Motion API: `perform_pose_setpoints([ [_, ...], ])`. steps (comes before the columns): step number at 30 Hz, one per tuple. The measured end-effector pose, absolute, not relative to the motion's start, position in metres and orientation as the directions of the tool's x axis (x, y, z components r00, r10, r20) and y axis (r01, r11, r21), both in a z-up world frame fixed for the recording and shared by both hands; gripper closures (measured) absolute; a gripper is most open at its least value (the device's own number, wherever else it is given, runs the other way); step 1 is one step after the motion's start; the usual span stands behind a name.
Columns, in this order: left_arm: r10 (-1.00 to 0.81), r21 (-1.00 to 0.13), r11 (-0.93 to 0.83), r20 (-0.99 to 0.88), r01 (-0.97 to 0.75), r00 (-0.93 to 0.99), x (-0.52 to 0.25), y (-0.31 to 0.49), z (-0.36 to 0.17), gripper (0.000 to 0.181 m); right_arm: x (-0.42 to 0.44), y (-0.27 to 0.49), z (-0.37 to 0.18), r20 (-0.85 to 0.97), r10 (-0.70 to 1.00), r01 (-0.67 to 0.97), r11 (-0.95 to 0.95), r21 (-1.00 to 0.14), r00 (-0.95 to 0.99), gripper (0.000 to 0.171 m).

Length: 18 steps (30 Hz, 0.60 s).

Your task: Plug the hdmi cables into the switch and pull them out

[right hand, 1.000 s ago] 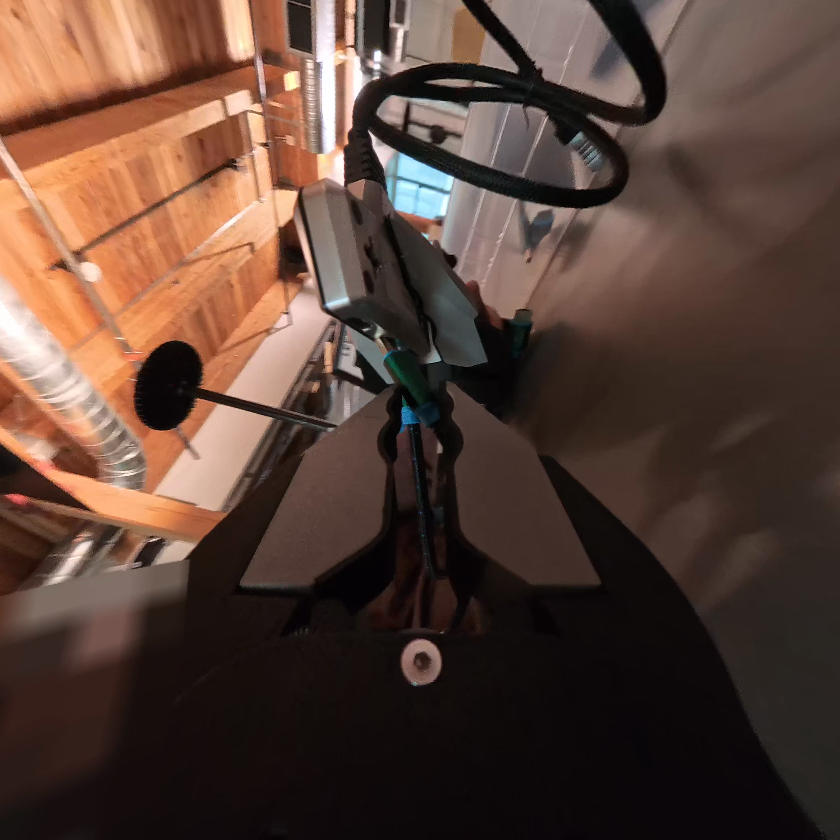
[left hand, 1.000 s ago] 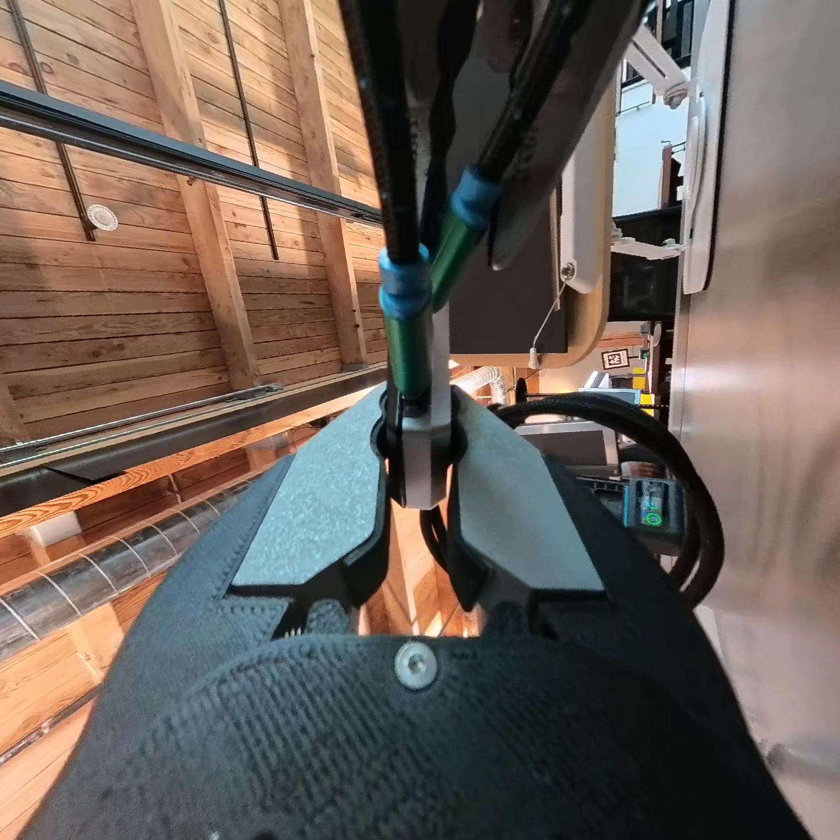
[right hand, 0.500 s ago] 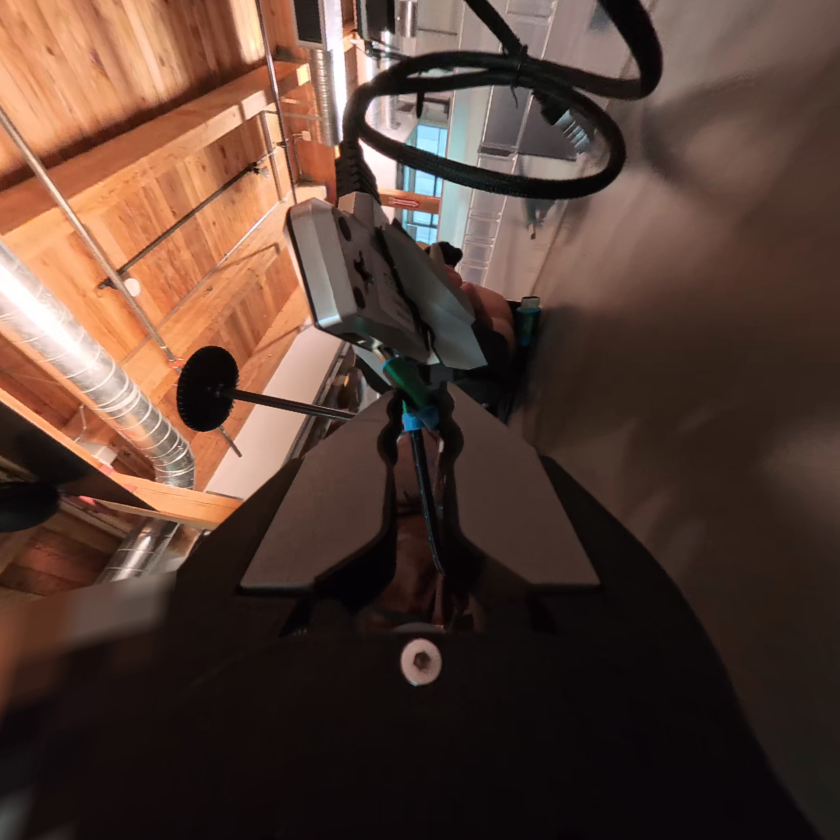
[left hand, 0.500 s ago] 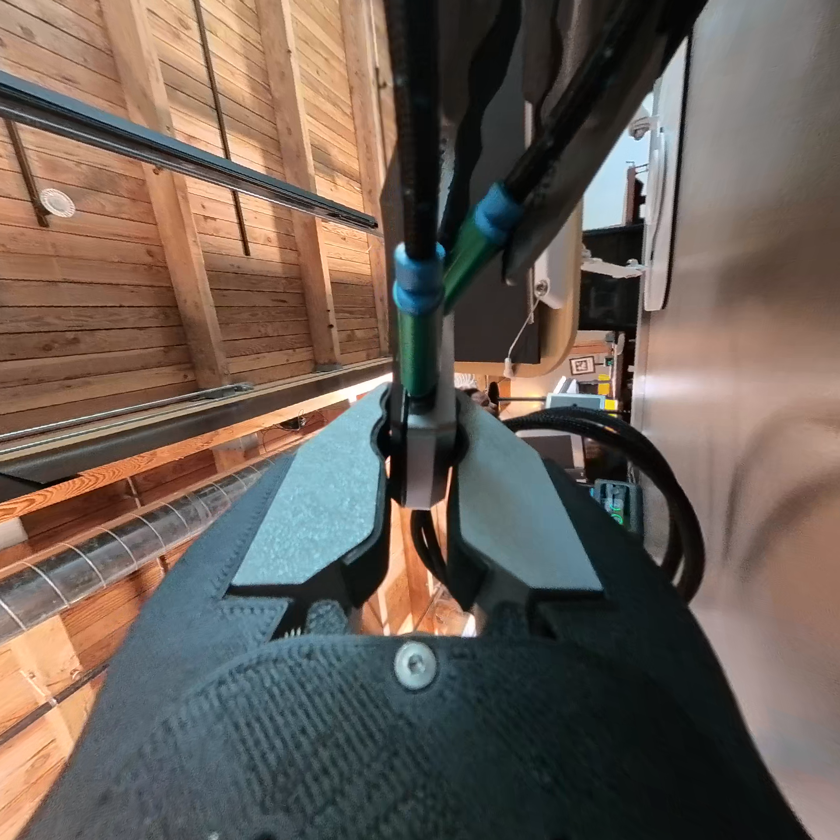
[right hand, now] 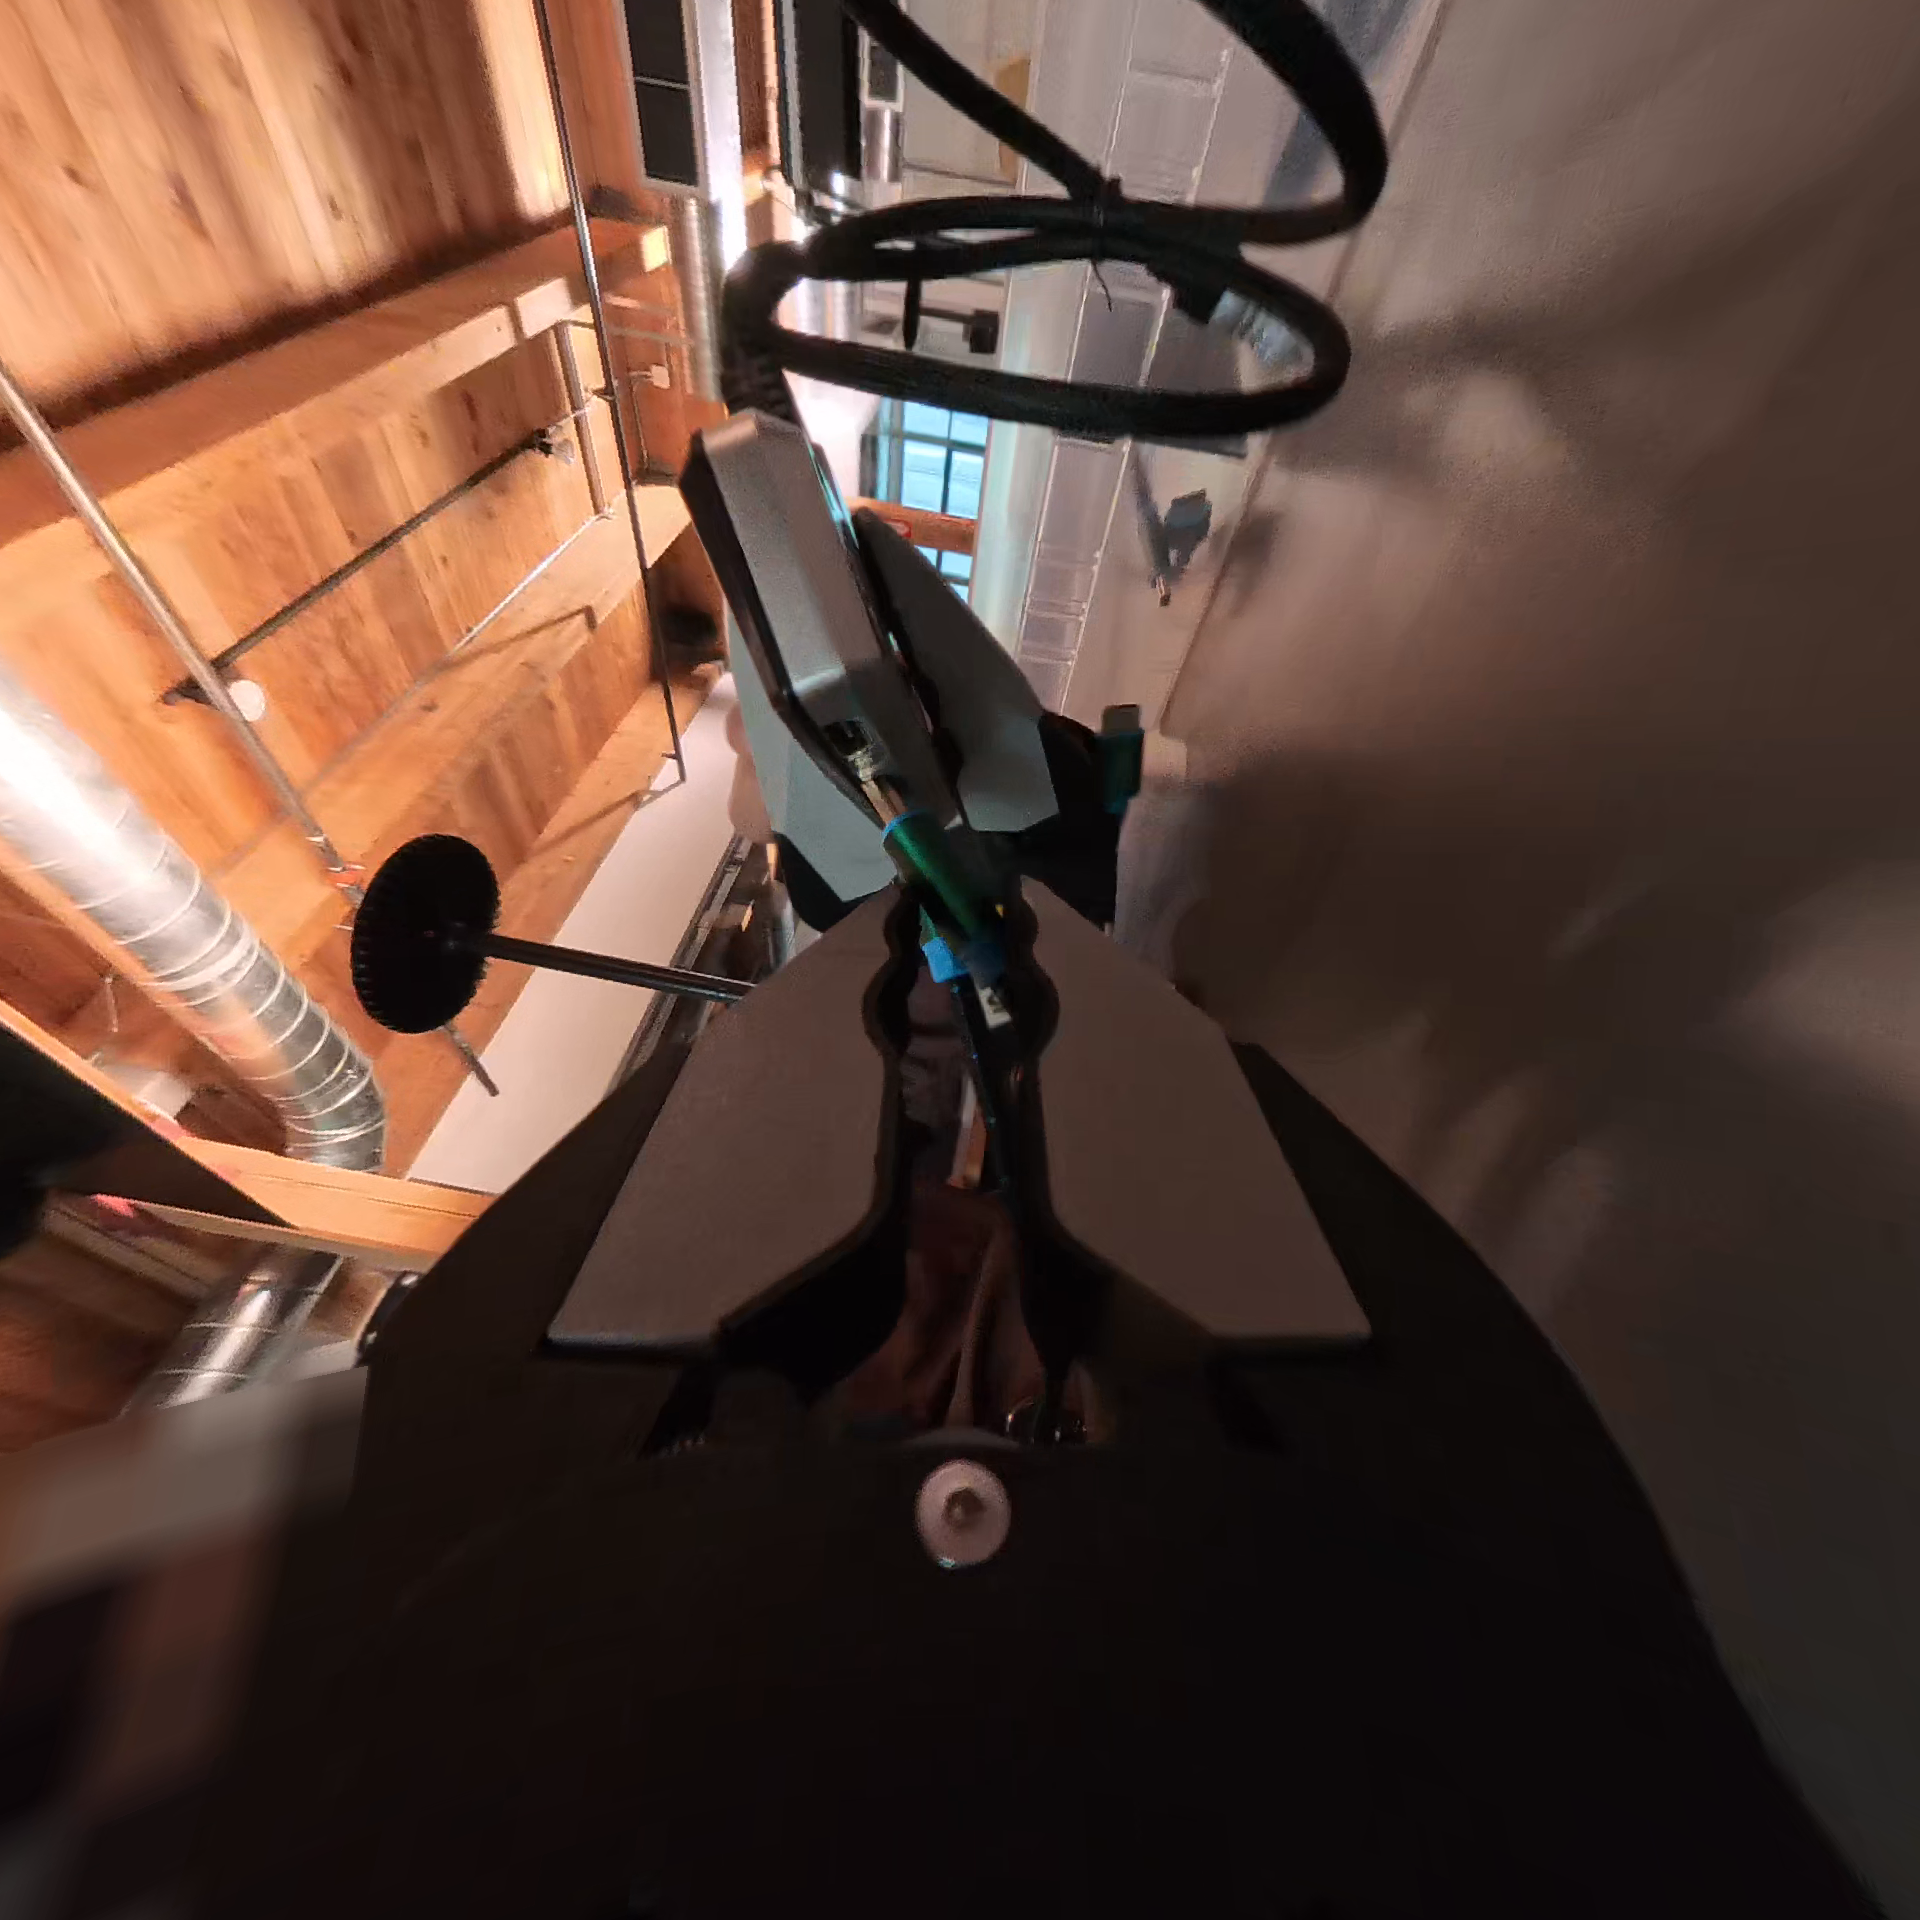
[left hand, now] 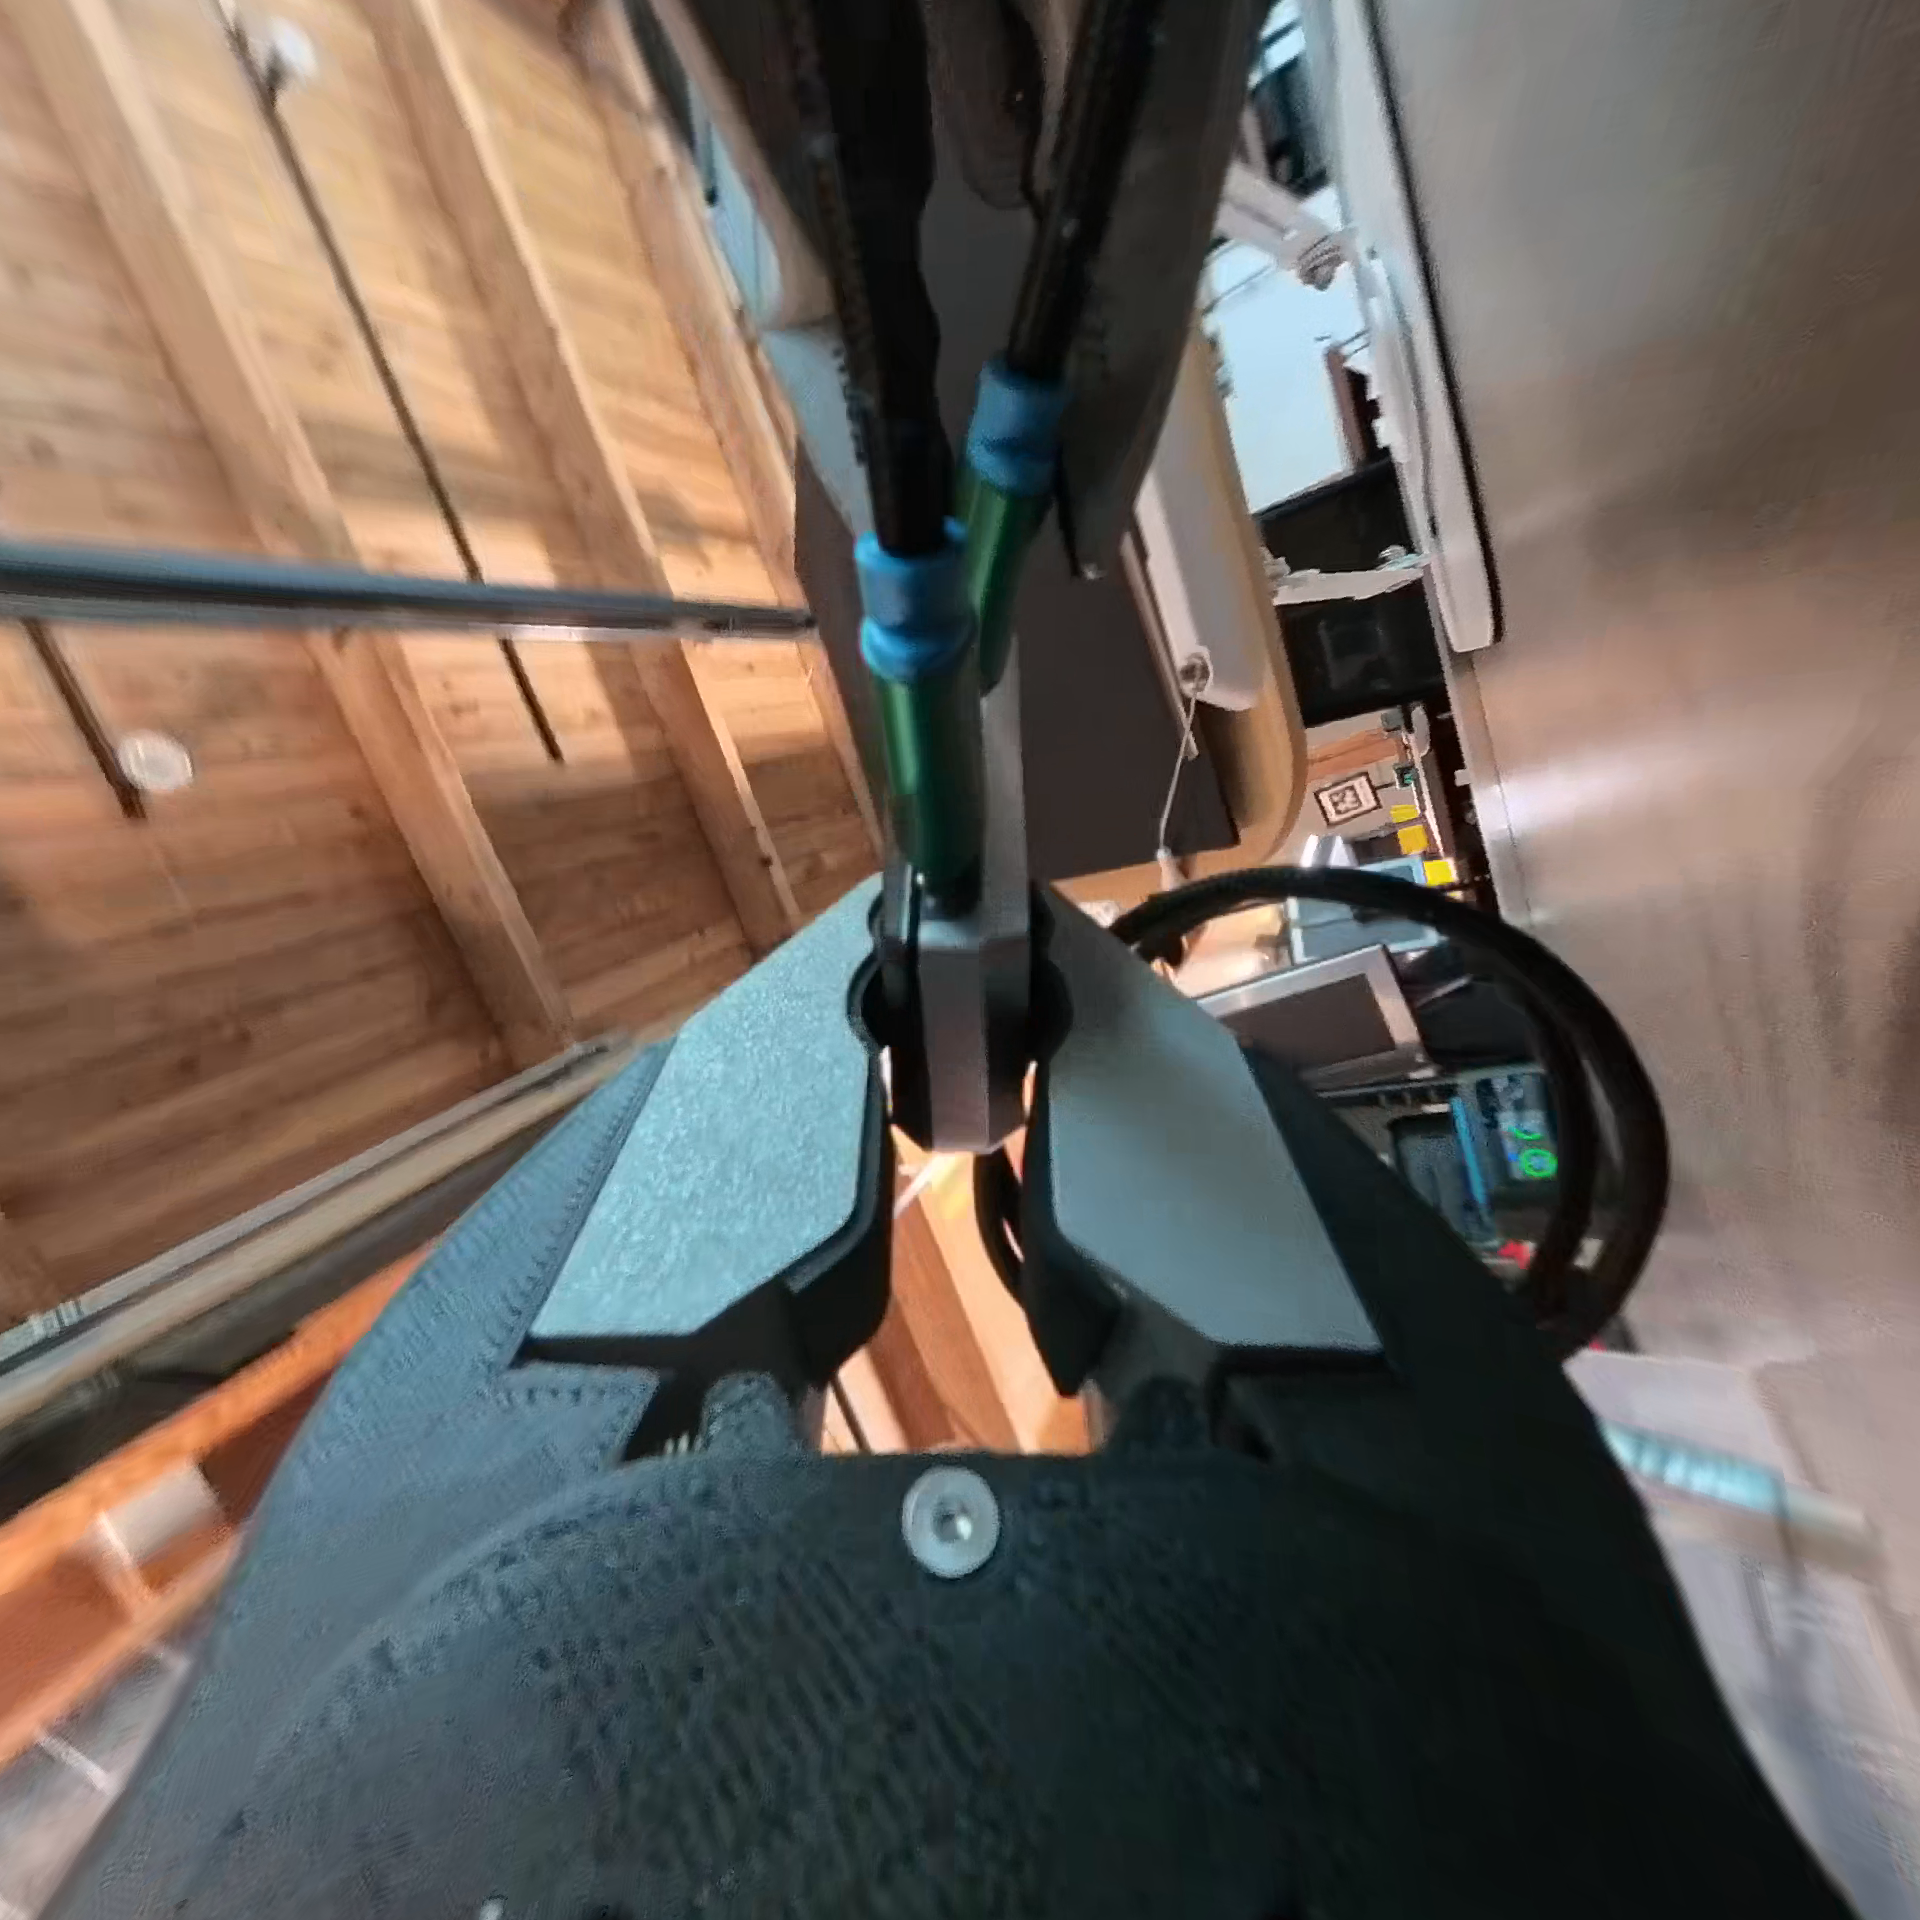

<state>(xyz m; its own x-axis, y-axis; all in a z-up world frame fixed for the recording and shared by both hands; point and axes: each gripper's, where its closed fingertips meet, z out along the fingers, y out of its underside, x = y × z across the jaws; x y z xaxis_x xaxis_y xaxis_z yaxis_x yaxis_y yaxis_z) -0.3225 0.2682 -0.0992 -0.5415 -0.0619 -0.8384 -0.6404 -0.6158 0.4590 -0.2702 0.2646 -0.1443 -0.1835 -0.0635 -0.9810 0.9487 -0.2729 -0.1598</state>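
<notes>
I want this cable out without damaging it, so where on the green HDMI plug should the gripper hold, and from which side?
Grip the green plug on its rigid metal barrel, between the blue collar and the grey switch, approaching from the cable end along its axis. The right gripper sits at the collar; holding the braided cable risks strain.

Warm daylight washed the wood planks (left hand: 312, 727) in the left wrist view, yet they smeared with motion blur, and the pale wall (left hand: 1714, 520) at the right streaked too. The left gripper (left hand: 961, 997) sat sharp and evenly lit, its grey pads (left hand: 727, 1164) showing grain. The right wrist view ran far darker: the right gripper (right hand: 961, 966) was near-black, underexposed (detail lost in its body). A window (right hand: 940, 478) glared blue-white behind, and the duct (right hand: 187, 935) caught a hot highlight. Straight beams bowed toward the edges in both views; the corners were soft.
</notes>
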Motion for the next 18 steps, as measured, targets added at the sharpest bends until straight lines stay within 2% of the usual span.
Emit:
perform_pose_setpoints([
  [6,-0.210,0.680,-0.437,-0.713,-0.589,-0.669,-0.312,0.263,-0.102,0.162,-0.265,0.254,-0.153,-0.982,0.010,0.959,-0.215,-0.185,-0.188,0.159],
  [10,-0.235,0.740,-0.383,-0.657,-0.553,-0.717,-0.305,0.257,-0.102,0.163,-0.260,0.242,-0.154,-0.972,0.044,0.960,-0.154,-0.235,-0.231,0.161],
  [14,-0.217,0.652,-0.407,-0.750,-0.640,-0.625,-0.310,0.251,-0.102,0.163,-0.257,0.238,-0.145,-0.957,0.019,0.948,-0.136,-0.288,-0.288,0.162],
  [18,-0.149,0.548,-0.461,-0.824,-0.698,-0.547,-0.314,0.246,-0.090,0.161,-0.261,0.246,-0.123,-0.946,-0.091,0.935,-0.210,-0.287,-0.311,0.161],
])
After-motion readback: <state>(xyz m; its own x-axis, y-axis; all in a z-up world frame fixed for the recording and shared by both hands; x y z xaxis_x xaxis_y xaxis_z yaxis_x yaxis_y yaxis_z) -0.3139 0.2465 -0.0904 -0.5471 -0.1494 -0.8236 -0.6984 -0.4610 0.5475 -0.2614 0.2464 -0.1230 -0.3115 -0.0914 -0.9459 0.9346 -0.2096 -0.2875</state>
